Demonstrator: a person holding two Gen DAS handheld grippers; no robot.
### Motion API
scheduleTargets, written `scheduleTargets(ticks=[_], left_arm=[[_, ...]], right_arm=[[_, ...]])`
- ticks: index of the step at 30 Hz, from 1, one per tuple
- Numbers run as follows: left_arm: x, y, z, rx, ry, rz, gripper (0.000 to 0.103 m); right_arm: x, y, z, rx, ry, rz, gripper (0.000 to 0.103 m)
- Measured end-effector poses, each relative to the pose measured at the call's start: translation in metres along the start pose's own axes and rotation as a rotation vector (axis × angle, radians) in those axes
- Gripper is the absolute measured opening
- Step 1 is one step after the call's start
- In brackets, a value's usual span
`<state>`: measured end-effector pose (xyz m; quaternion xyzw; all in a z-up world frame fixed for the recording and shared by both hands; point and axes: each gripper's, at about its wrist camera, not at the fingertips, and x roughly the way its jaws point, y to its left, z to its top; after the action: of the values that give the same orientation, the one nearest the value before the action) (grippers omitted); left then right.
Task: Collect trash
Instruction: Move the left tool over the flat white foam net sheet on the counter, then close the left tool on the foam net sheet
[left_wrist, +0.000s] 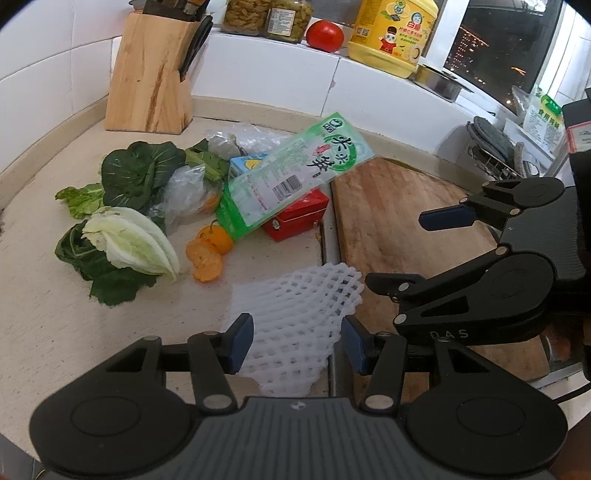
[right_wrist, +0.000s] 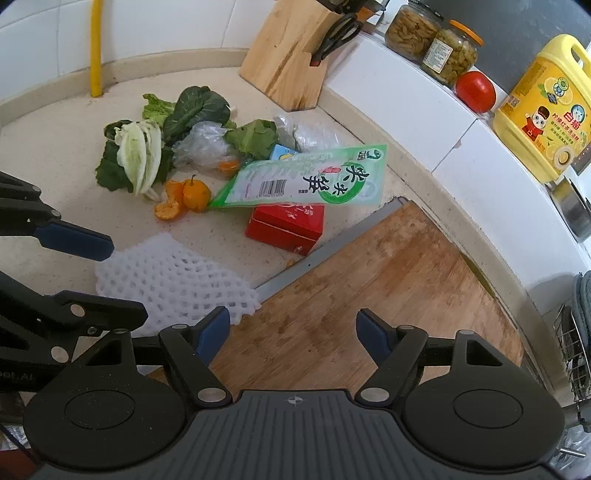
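Observation:
A white foam fruit net (left_wrist: 295, 325) lies on the counter between the fingers of my open left gripper (left_wrist: 297, 345); it also shows in the right wrist view (right_wrist: 173, 284). Behind it lies a trash pile: a green plastic packet (left_wrist: 291, 177) (right_wrist: 306, 179), a red box (left_wrist: 295, 218) (right_wrist: 286, 225), a blue carton (left_wrist: 245, 164), orange peel (left_wrist: 207, 254) (right_wrist: 181, 197), clear plastic wrap (left_wrist: 184, 188), cabbage and dark leaves (left_wrist: 129, 236) (right_wrist: 140, 155). My right gripper (right_wrist: 293, 338) is open and empty above the cutting board; it also shows in the left wrist view (left_wrist: 395, 251).
A wooden cutting board (left_wrist: 406, 229) (right_wrist: 369, 295) lies right of the pile. A knife block (left_wrist: 151, 74) (right_wrist: 291, 62) stands at the back. On the ledge stand jars (right_wrist: 432, 40), a tomato (left_wrist: 325, 35) and a yellow bottle (left_wrist: 391, 37). A dish rack (left_wrist: 495, 155) is at right.

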<state>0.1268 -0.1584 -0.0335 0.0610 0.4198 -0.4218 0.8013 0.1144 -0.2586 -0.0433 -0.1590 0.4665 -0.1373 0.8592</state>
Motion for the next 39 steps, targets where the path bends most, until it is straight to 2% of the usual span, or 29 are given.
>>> scheduleTargets(ticks=[20, 29, 33, 36, 39], left_arm=[[0.013, 0.015, 0.004, -0.041, 0.004, 0.066, 0.046], [0.03, 0.025, 0.006, -0.063, 0.035, 0.073, 0.045], [0.039, 0.025, 0.005, -0.053, 0.063, 0.059, 0.045], [0.047, 0.02, 0.005, -0.023, 0.077, 0.055, 0.045], [0.046, 0.015, 0.003, 0.018, 0.074, 0.066, 0.038]], right_arm=[[0.017, 0.008, 0.018, -0.082, -0.022, 0.012, 0.082], [0.031, -0.016, 0.024, -0.04, -0.013, 0.005, 0.083], [0.036, -0.022, 0.026, -0.027, -0.012, 0.018, 0.083], [0.039, -0.027, 0.028, 0.001, -0.004, 0.07, 0.084], [0.04, -0.027, 0.03, 0.011, -0.005, 0.09, 0.084]])
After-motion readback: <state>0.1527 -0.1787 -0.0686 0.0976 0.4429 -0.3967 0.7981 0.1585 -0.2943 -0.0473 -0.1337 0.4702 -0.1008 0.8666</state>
